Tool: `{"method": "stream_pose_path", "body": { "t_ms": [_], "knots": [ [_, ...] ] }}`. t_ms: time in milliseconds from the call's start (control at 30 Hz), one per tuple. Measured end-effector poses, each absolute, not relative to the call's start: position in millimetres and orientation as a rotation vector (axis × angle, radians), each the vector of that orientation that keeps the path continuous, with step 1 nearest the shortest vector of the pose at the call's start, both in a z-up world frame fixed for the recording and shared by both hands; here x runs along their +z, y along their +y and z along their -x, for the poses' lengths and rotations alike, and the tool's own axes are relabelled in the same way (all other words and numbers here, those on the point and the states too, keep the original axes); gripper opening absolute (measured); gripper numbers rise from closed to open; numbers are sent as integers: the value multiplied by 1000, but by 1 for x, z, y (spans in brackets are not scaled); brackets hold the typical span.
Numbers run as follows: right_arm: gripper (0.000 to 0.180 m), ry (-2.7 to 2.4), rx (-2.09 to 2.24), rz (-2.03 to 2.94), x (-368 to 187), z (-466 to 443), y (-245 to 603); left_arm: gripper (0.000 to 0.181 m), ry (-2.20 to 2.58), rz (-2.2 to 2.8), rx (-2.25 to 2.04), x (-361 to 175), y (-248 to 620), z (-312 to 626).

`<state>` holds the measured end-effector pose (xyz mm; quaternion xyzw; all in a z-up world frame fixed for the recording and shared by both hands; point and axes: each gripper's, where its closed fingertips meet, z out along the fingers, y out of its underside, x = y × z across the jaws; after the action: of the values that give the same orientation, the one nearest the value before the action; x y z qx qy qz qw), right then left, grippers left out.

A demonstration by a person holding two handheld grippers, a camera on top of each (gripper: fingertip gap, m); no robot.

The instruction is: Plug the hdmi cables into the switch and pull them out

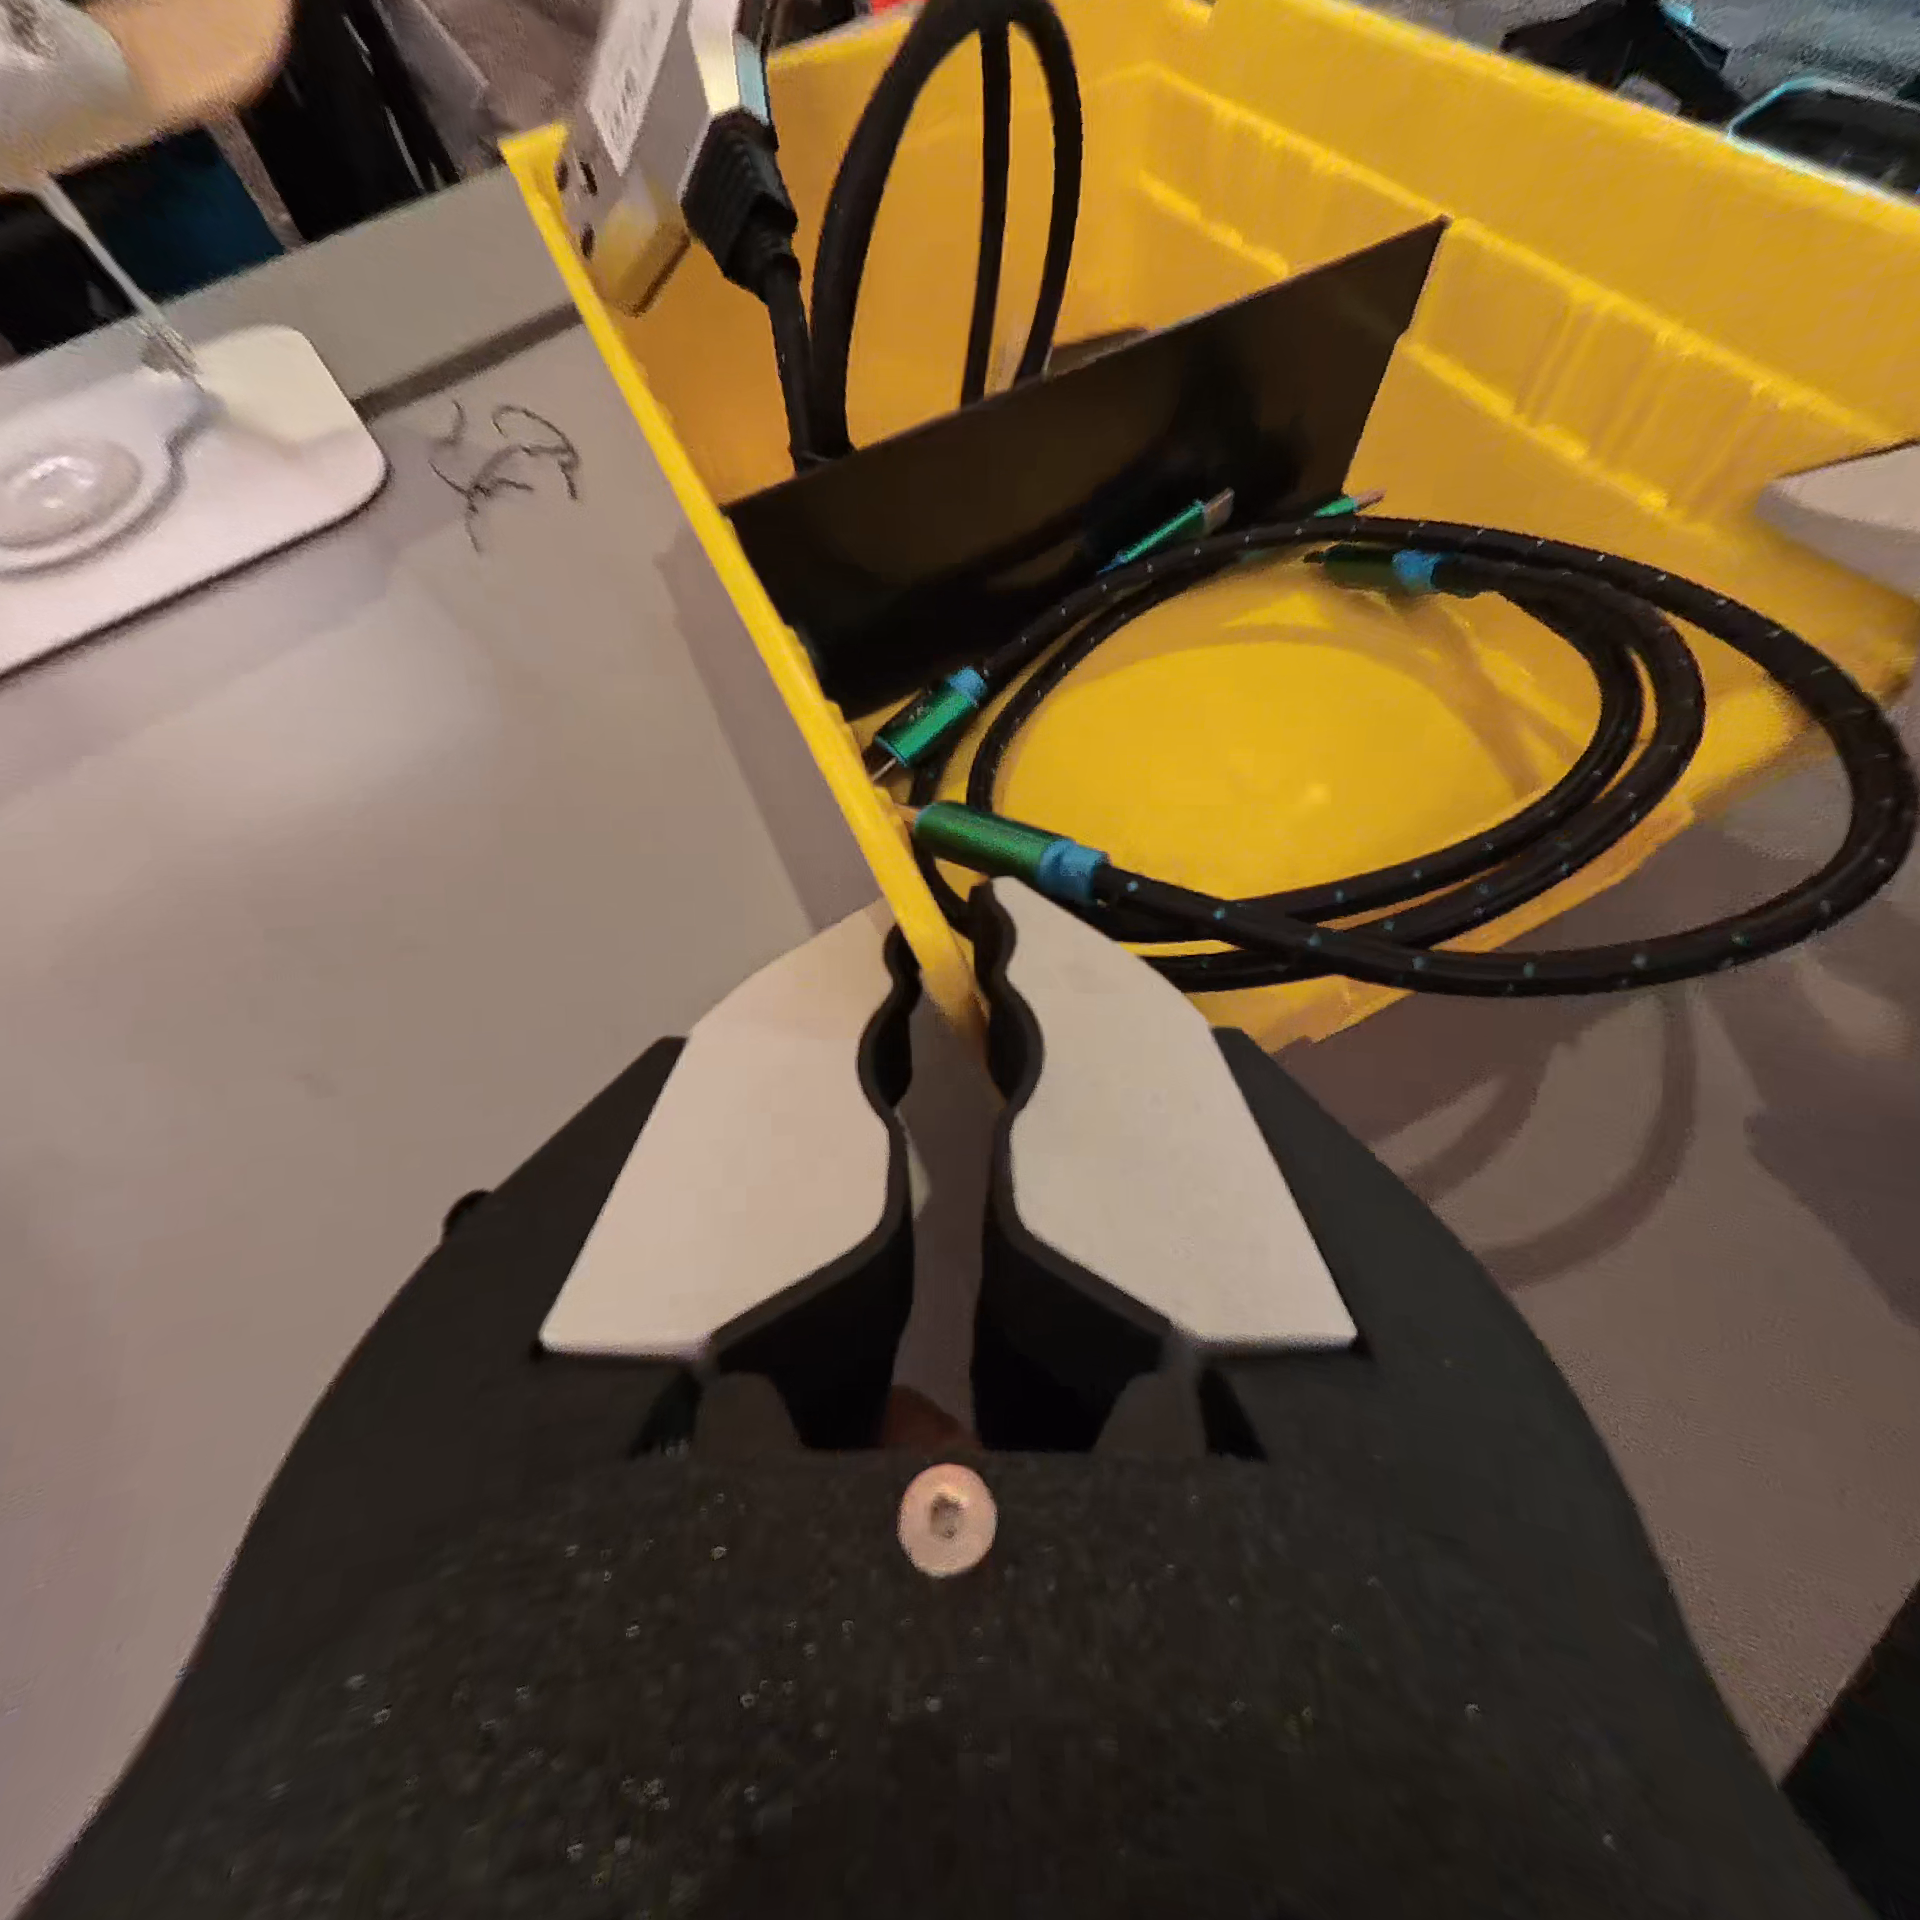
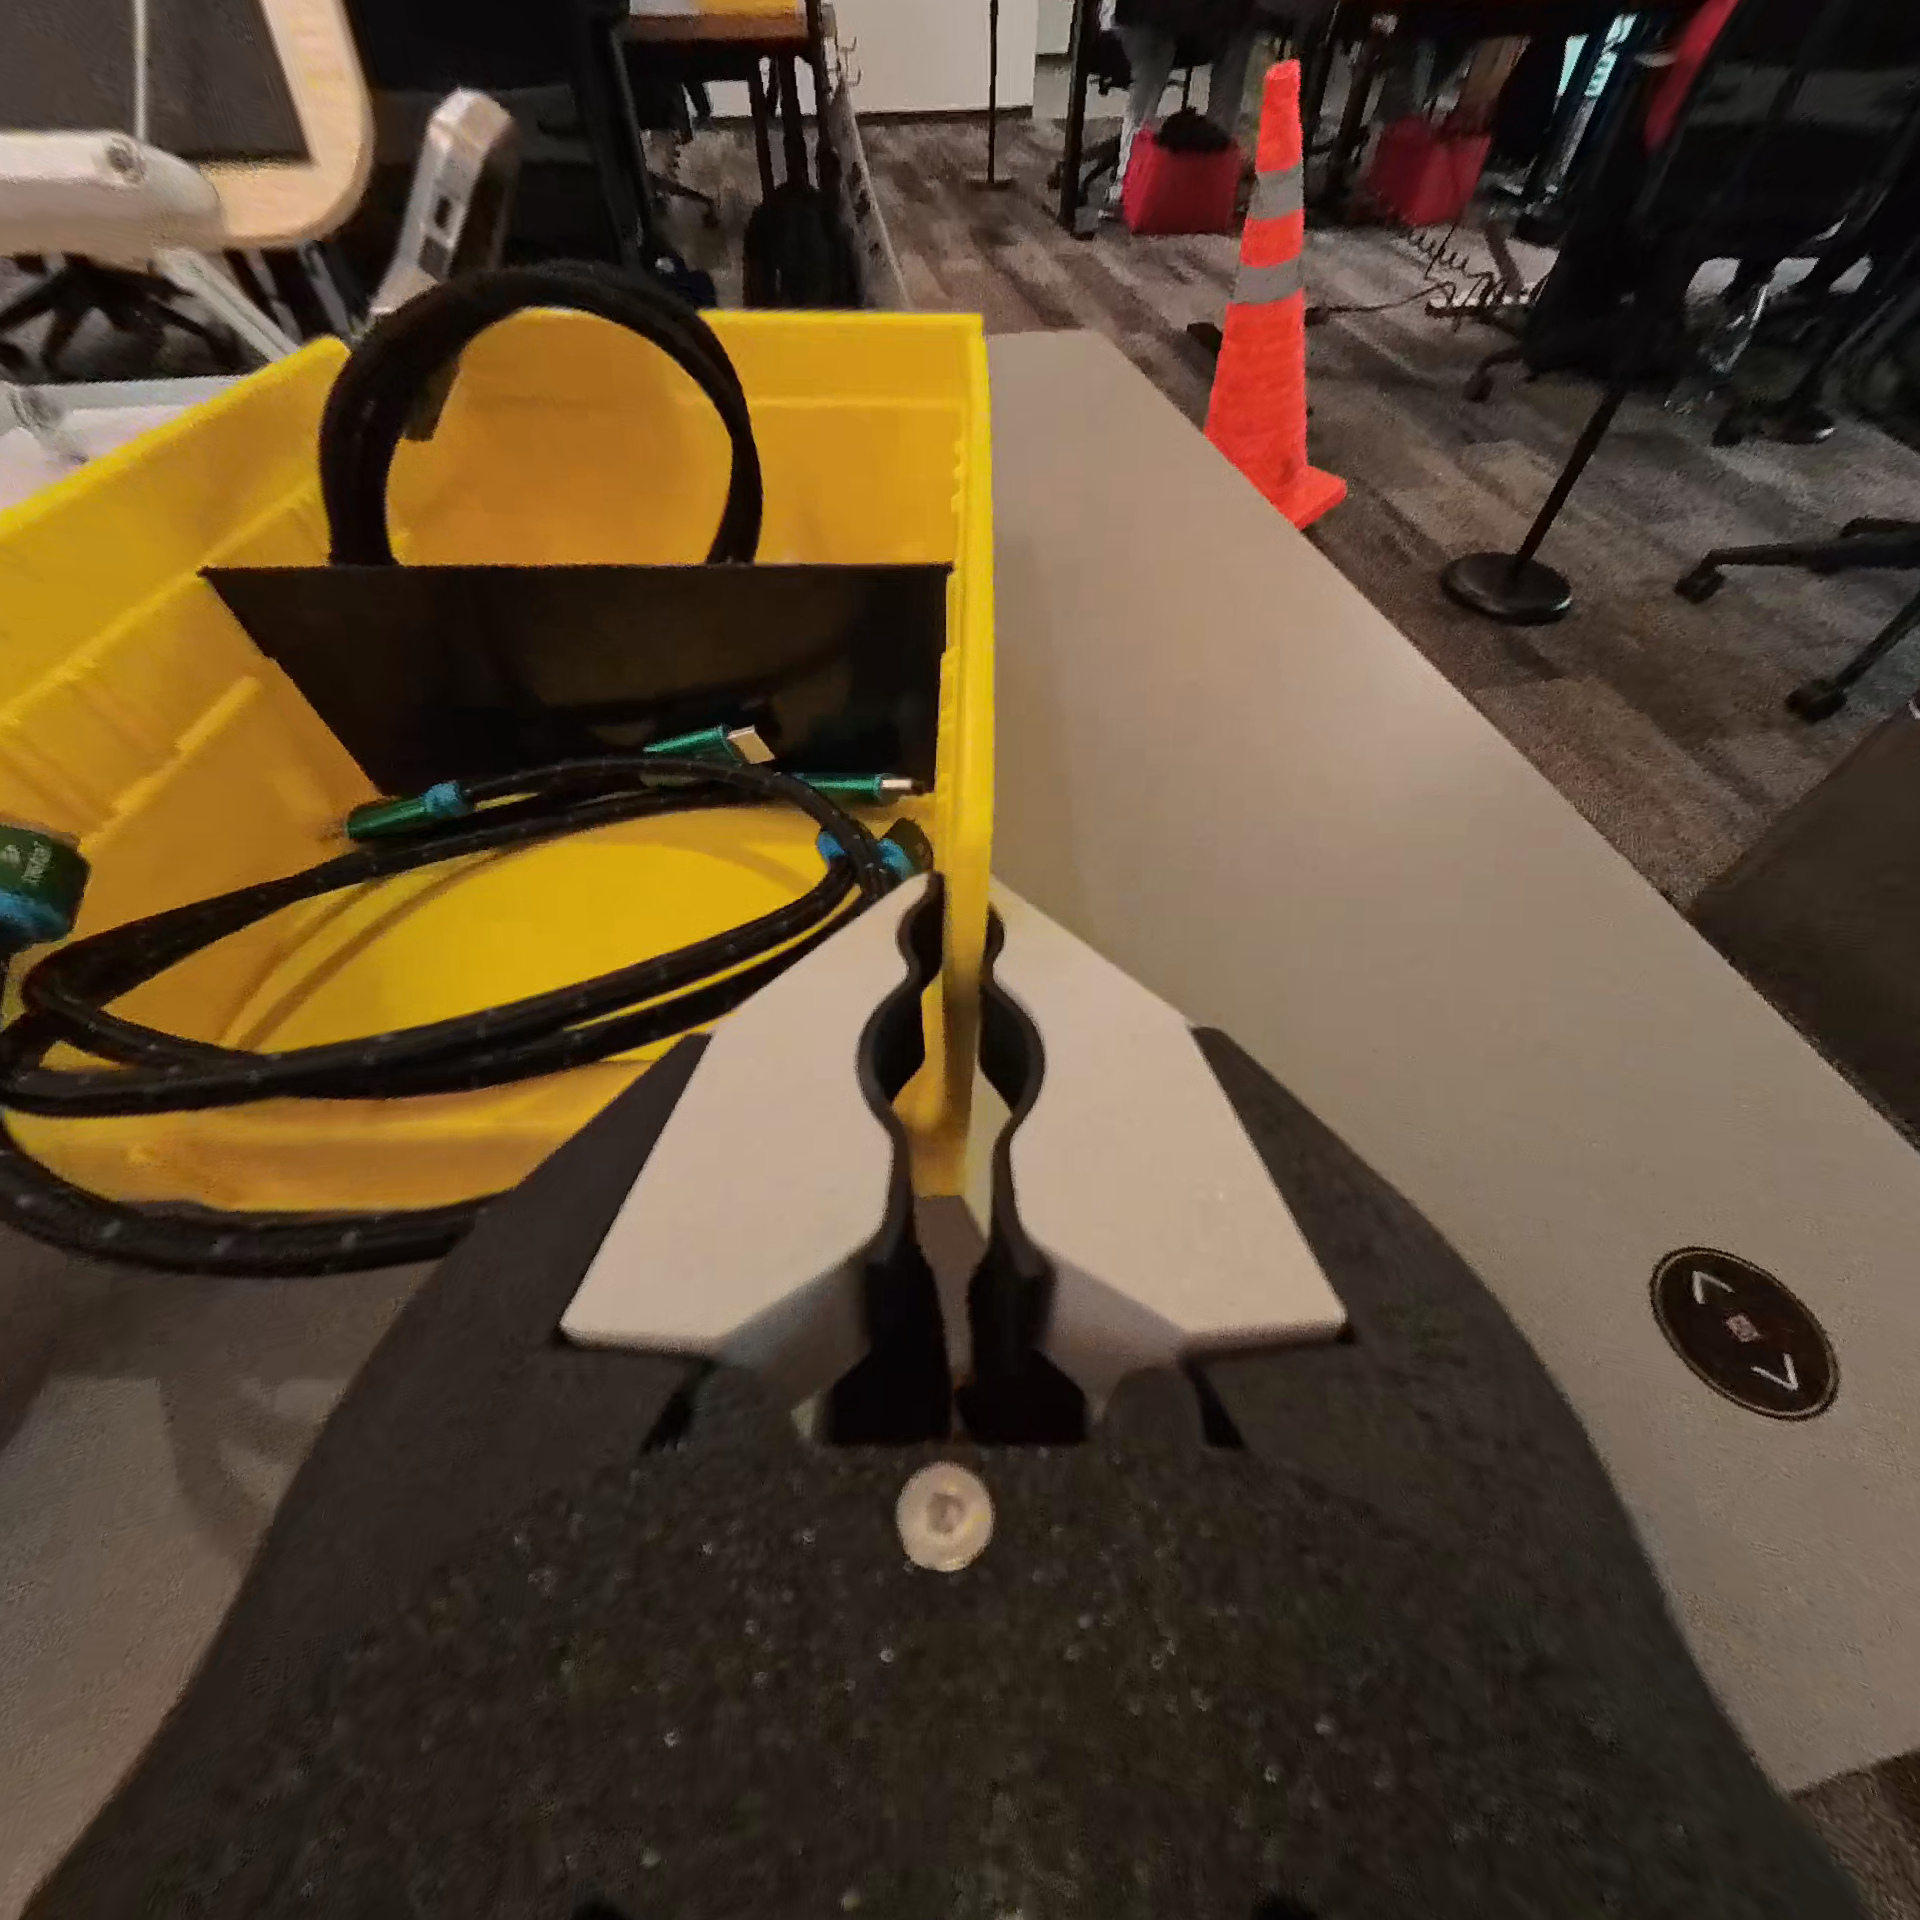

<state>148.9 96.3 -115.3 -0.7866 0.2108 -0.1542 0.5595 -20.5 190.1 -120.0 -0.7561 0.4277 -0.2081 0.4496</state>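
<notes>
The switch, a silver box, leans on the rim at the far left corner of the yellow bin, about eleven o'clock in the left wrist view, with one black HDMI cable already seated in it; that cable drops behind the black divider and loops up again. In the near compartment, toward two o'clock, lie coiled braided cables with green plugs.

The left gripper is closed onto the bin's left wall, which passes between its fingers. The right gripper is likewise clamped on the bin's right wall, seen at twelve o'clock in its own view. Held at both sides, the bin is probably being steadied or shifted on the grey table, so the switch comes within reach. Neither claw holds a cable, so pulling appears not yet begun. An orange cone stands on the floor beyond, at one o'clock.
</notes>
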Motion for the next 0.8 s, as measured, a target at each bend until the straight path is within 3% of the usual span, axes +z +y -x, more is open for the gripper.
{"method": "stream_pose_path", "body": {
  "t_ms": [33, 467, 800],
  "knots": [
    [1, 479, -373, 1846, -110, -143, 98, 8, 1038, 1865, -513, -114, 194, 26],
    [1, 323, -307, 1769, -70, -22, 151, 5, 783, 1836, -382, -71, 234, 157],
    [2, 156, -229, 1863, -102, 65, 206, 5, 651, 1894, -298, -110, 258, 251]
  ]
}}
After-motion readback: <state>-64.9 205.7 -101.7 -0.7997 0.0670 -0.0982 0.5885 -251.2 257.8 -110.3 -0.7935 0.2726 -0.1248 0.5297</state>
